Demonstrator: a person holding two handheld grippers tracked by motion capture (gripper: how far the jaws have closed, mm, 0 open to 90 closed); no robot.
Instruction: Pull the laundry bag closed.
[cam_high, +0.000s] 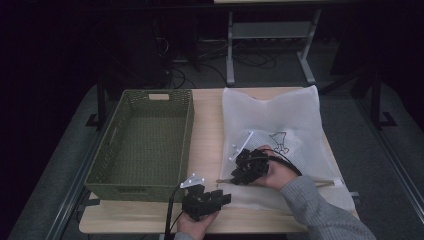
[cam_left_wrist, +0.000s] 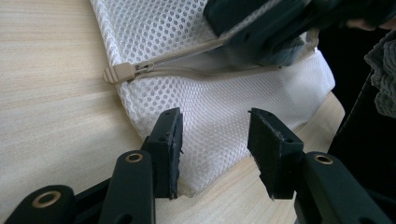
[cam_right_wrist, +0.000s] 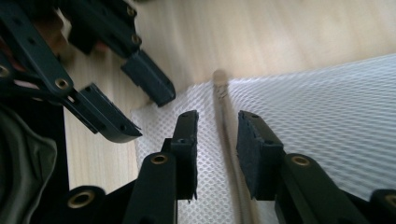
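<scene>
Mesh laundry bag (cam_high: 280, 120) flat on tabletop (cam_high: 207, 130), both hand-held grippers at its near zipper corner.

Left hand-held gripper (cam_left_wrist: 215, 140) spread, bag corner between unpressed pads. Right hand-held gripper (cam_right_wrist: 217, 135) part-open, straddling zipper (cam_right_wrist: 224, 121), pull tab (cam_left_wrist: 119, 73) just beyond. Bag judged light, limp, snag-prone; grip best at zipper tab or seamed edge.

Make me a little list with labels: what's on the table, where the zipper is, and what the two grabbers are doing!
table: light wood
basket: green, at the table's left
bag: white mesh bag, flat, right of the basket
zipper pull: beige, at the bag's near corner
left gripper: open, jaws astride the bag's corner
right gripper: open, jaws astride the zipper line
</scene>
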